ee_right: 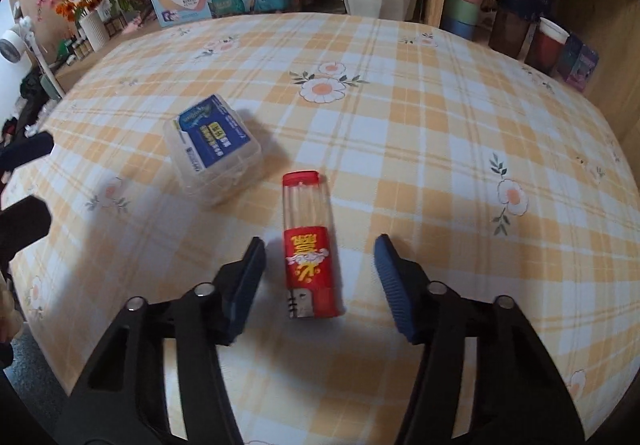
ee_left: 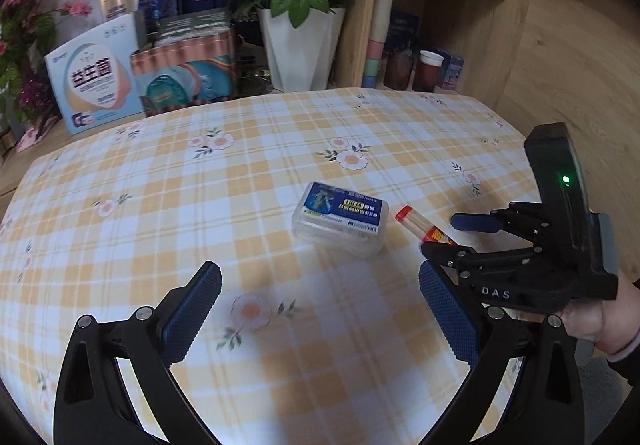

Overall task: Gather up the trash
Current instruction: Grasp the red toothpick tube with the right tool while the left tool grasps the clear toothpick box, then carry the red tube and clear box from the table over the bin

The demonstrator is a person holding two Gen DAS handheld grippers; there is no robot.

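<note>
Red-capped tube (ee_right: 310,245) lying flat, cap pointing away, between right gripper (ee_right: 320,281) unclamped fingers

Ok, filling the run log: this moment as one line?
right gripper: jaws open astride red tube | left gripper: open, empty | clear box: on tablecloth

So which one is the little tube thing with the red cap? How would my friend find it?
Look at the table with the yellow checked cloth. Near its middle lie two small things side by side. The tube is the long, thin one with a red cap, a clear middle and a red label, lying flat between the fingers of the right hand-held gripper; its neighbour is a squat clear box with a blue label.
</note>
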